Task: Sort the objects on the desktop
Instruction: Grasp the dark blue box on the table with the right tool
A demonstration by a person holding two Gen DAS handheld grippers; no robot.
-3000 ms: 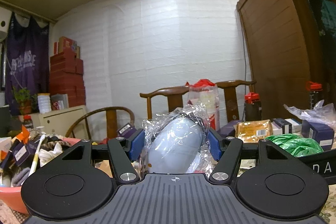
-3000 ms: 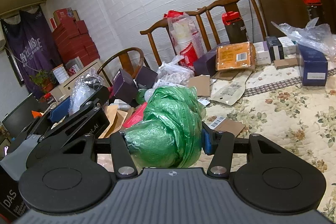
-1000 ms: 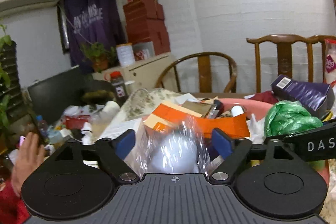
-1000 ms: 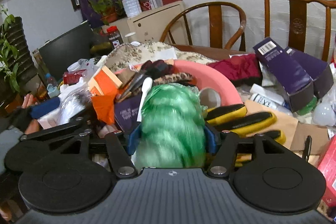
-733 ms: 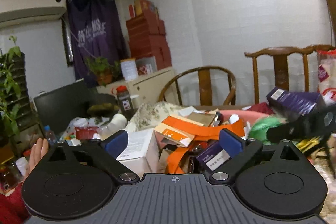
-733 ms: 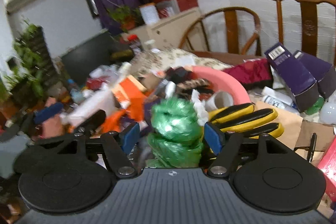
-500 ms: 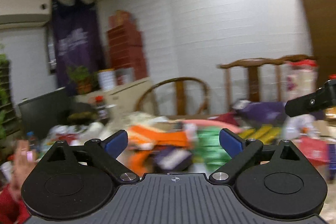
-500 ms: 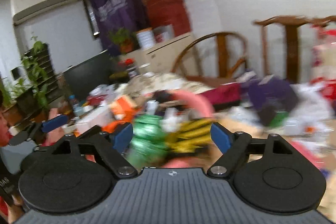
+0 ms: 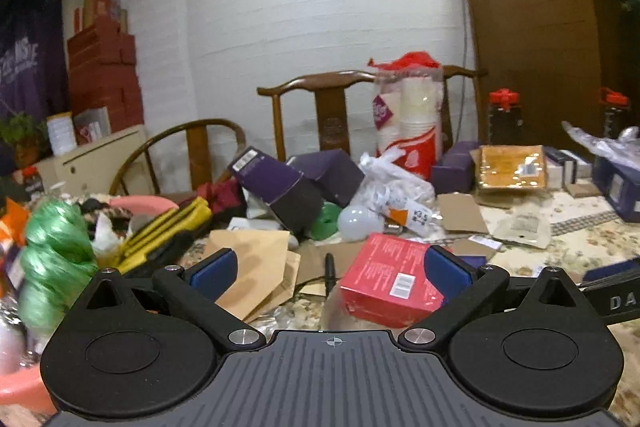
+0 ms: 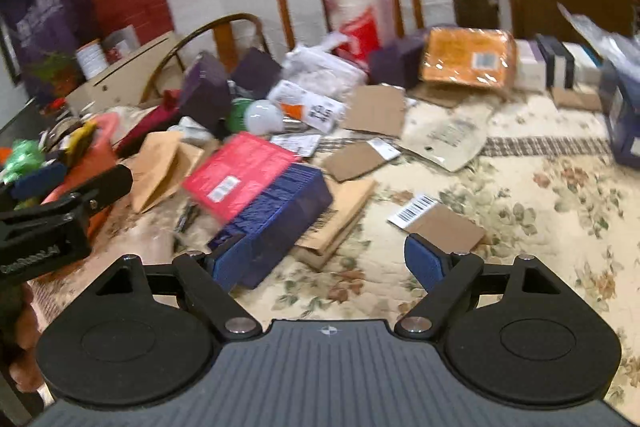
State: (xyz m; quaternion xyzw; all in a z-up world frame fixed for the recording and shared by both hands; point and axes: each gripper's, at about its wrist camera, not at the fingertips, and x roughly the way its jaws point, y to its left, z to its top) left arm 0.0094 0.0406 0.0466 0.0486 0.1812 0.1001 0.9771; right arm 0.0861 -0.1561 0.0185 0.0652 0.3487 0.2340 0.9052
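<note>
Across the lower half of the left wrist view, the left gripper (image 9: 332, 267) stood spread and empty, its jaws just opened wider; the red box (image 9: 390, 279) lay on the table between the pads, nearer the right pad, long axis running away up-frame. Its near edge was hidden behind the gripper body. Right wrist view: the right gripper (image 10: 326, 263) gaped, holding nothing, the blue box (image 10: 276, 219) beside its left pad under the red box (image 10: 240, 177); blur smeared the labels.
</note>
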